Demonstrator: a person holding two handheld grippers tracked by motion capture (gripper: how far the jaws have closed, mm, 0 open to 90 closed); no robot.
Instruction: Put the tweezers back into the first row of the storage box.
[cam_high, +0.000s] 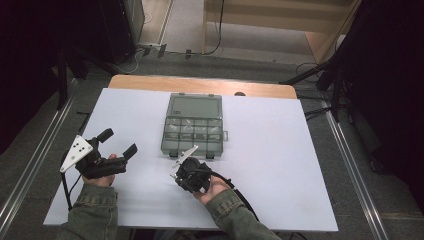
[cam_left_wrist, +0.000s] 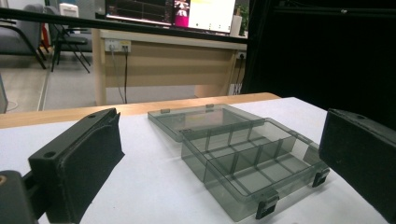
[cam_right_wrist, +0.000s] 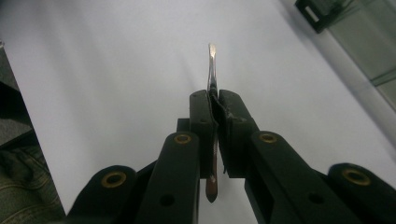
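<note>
so we've got the right gripper (cam_right_wrist: 214, 100) clenched on a thin flat metal strip (cam_right_wrist: 212, 65), probably a small blade or a pair of tweezers seen edge-on, hard to say which; in the high view it sticks up and away from the right gripper (cam_high: 186, 161), just near of the clear compartment box (cam_high: 192, 131) in the middle of the table; our guess is the strip is light, stiff and pretty slick, so it could swivel in the pads if it's bumped; the hold sits around the middle of its length with both ends poking out, which looks about right to us for balance; the left gripper (cam_high: 119, 144) hangs over on the left with its jaws wide apart and nothing between them, well apart from the box; the box (cam_left_wrist: 243, 154) is smoky see-through plastic with its lid (cam_left_wrist: 201, 119) folded back on the far side and the dividers showing, compartments look empty from here; the white table top (cam_high: 280, 165) is smooth and matte, with a wooden edge (cam_high: 200, 84) at the far side; beyond that there's grey floor, cables, dark curtains either side, and a desk with a monitor (cam_left_wrist: 170, 11) at the back.
</note>
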